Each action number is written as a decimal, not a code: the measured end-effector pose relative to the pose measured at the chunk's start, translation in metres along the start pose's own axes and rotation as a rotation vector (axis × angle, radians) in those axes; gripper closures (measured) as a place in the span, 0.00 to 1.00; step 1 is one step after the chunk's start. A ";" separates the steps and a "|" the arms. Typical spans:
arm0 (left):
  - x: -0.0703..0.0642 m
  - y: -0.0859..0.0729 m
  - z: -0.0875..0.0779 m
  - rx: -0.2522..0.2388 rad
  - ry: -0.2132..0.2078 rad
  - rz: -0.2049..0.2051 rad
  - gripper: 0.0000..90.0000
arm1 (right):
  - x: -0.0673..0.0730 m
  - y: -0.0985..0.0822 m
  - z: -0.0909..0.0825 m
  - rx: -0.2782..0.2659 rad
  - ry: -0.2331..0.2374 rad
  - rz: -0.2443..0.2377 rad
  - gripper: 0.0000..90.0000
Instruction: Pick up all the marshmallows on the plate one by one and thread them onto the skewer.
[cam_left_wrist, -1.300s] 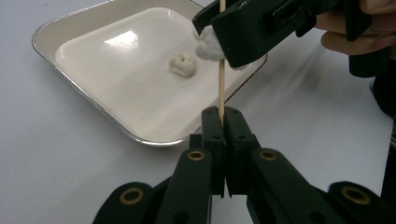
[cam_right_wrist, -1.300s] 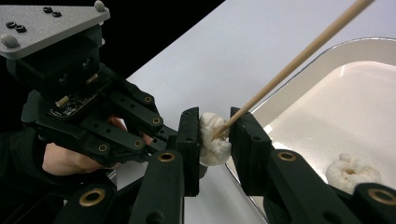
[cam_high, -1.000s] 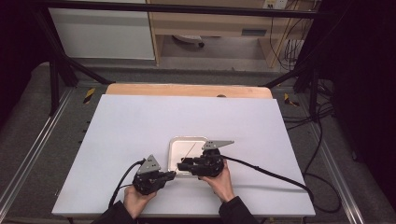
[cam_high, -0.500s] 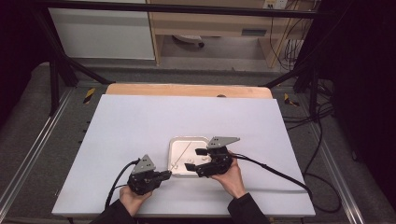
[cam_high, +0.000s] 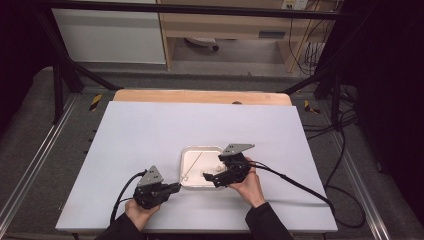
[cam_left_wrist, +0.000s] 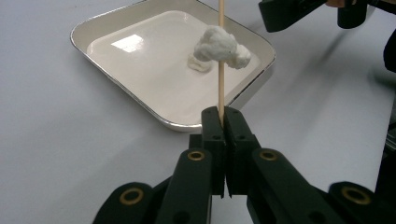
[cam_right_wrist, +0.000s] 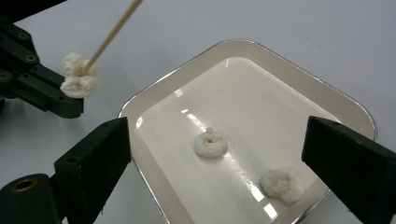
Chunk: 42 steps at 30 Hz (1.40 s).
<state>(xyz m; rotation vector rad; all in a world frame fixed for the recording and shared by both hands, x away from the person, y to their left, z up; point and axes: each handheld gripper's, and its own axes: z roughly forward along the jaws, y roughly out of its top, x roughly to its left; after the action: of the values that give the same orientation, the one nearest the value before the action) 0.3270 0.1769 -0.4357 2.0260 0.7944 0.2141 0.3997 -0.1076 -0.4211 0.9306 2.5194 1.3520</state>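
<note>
Two white pieces (cam_right_wrist: 211, 143) are left lying in the white tray (cam_high: 189, 179), which sits on the bench (cam_high: 150, 130) between the hands. One more white piece (cam_left_wrist: 220, 46) is threaded on the wooden skewer (cam_left_wrist: 221, 65), which is clamped by its end in the closed left gripper (cam_high: 172, 188) and held slanting over the tray. The right gripper (cam_high: 209, 177) has just been opened wide, with nothing between its jaws, and since a second ago it has been drawn back from the left gripper to the tray's right side. It is judged that one piece has been skewered and released, so another piece in the tray can be picked up next
</note>
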 end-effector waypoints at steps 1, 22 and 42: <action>0.000 0.000 0.000 0.000 -0.001 0.000 0.98 | -0.001 0.000 0.001 0.003 -0.004 0.003 0.10; 0.001 0.000 -0.001 0.000 -0.005 0.001 0.98 | 0.002 0.001 0.038 0.100 -0.005 -0.092 0.43; 0.001 0.000 0.001 0.002 -0.007 0.001 0.98 | 0.005 -0.005 0.044 0.122 -0.010 -0.178 0.73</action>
<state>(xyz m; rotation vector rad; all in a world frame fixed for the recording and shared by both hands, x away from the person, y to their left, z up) 0.3278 0.1766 -0.4360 2.0281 0.7888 0.2066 0.4105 -0.0760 -0.4501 0.7095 2.6296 1.1509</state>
